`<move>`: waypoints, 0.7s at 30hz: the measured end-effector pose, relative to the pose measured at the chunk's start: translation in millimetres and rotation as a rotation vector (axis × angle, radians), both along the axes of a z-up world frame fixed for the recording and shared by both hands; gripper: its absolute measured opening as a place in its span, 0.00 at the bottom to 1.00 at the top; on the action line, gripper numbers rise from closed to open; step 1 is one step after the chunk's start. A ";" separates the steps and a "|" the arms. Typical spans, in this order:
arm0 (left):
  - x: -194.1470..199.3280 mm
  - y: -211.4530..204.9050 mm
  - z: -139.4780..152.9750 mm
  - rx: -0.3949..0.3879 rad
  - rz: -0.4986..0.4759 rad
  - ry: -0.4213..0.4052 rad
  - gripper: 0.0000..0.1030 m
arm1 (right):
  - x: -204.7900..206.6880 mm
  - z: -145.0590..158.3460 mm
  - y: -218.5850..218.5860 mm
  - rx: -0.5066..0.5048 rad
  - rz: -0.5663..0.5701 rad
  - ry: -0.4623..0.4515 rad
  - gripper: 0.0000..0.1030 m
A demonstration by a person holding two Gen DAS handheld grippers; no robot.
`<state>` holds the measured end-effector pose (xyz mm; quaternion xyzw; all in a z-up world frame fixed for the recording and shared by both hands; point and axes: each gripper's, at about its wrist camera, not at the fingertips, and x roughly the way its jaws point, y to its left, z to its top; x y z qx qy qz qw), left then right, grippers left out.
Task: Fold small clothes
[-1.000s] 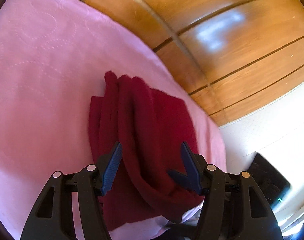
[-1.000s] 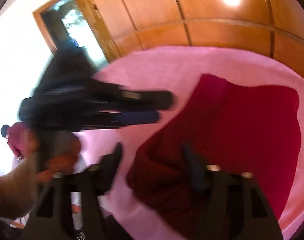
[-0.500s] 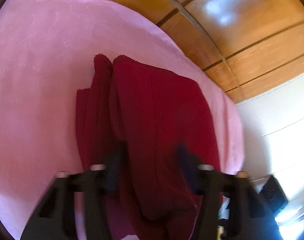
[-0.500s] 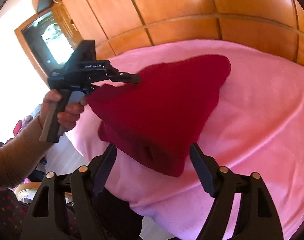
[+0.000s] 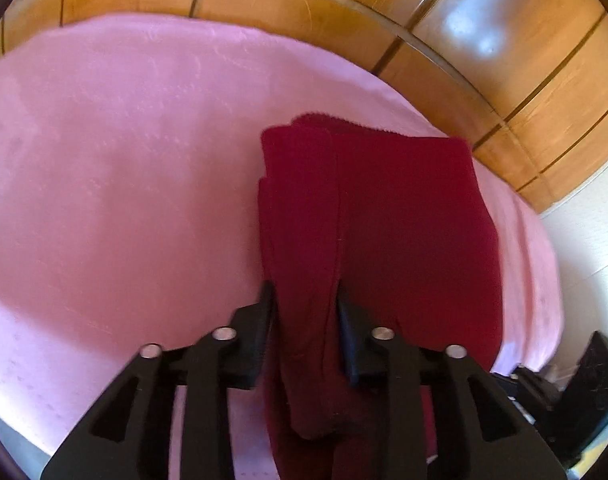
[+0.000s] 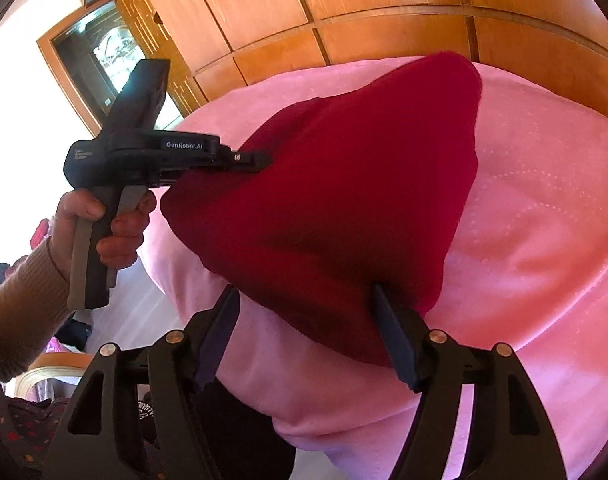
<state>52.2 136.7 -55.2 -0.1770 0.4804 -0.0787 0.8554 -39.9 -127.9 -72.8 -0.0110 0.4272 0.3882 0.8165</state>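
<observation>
Left wrist view: the left gripper (image 5: 304,300), jaws easing apart, pinches a fold of the dark red garment (image 5: 404,220) lying on the pink bedspread (image 5: 124,160).

Right wrist view: the right gripper (image 6: 306,304) stands wide, gripping nothing, straddling the garment's near edge. The other tool's body reads "GenRobot.AI" (image 6: 184,145).

Garment (image 5: 384,216) on bedspread (image 5: 124,168) (near edge); wood panelling (image 5: 504,60) behind.

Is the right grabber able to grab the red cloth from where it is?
Probably yes. The right gripper is open with the near edge of the red cloth just past its fingertips, and nothing lies in between. The left gripper works the far corner, jaws opening.
</observation>
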 end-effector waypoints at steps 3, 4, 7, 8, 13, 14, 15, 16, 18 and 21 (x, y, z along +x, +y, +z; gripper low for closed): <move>-3.1 -2.9 20.3 0.060 0.037 -0.055 0.38 | 2.8 15.7 -10.8 0.015 0.012 0.013 0.70; -5.4 -3.7 30.0 0.076 0.049 -0.091 0.38 | 7.6 24.0 -17.9 0.042 -0.011 0.012 0.70; -11.5 -9.3 51.0 0.105 0.067 -0.186 0.38 | 30.7 44.3 -38.9 0.131 -0.125 -0.002 0.70; -9.0 -14.6 53.7 0.118 0.066 -0.201 0.38 | 39.1 48.4 -41.2 0.144 -0.161 -0.009 0.71; -3.8 -36.8 39.9 0.168 0.028 -0.199 0.38 | 93.6 55.9 -30.5 0.164 -0.321 -0.012 0.65; -2.8 -39.7 34.4 0.185 0.028 -0.189 0.38 | 103.0 54.8 -23.0 0.155 -0.340 -0.007 0.65; -2.9 -41.3 30.9 0.204 0.031 -0.184 0.38 | 113.0 51.0 -14.8 0.137 -0.355 -0.011 0.65; -1.9 -44.3 24.3 0.225 0.033 -0.175 0.38 | 119.0 47.4 -6.5 0.119 -0.358 -0.014 0.65; -3.4 -44.4 13.1 0.227 0.030 -0.153 0.38 | 132.1 31.0 3.9 0.079 -0.363 0.017 0.65; -8.7 -43.1 -1.7 0.249 0.042 -0.142 0.38 | 145.6 -6.2 22.0 -0.022 -0.367 0.050 0.66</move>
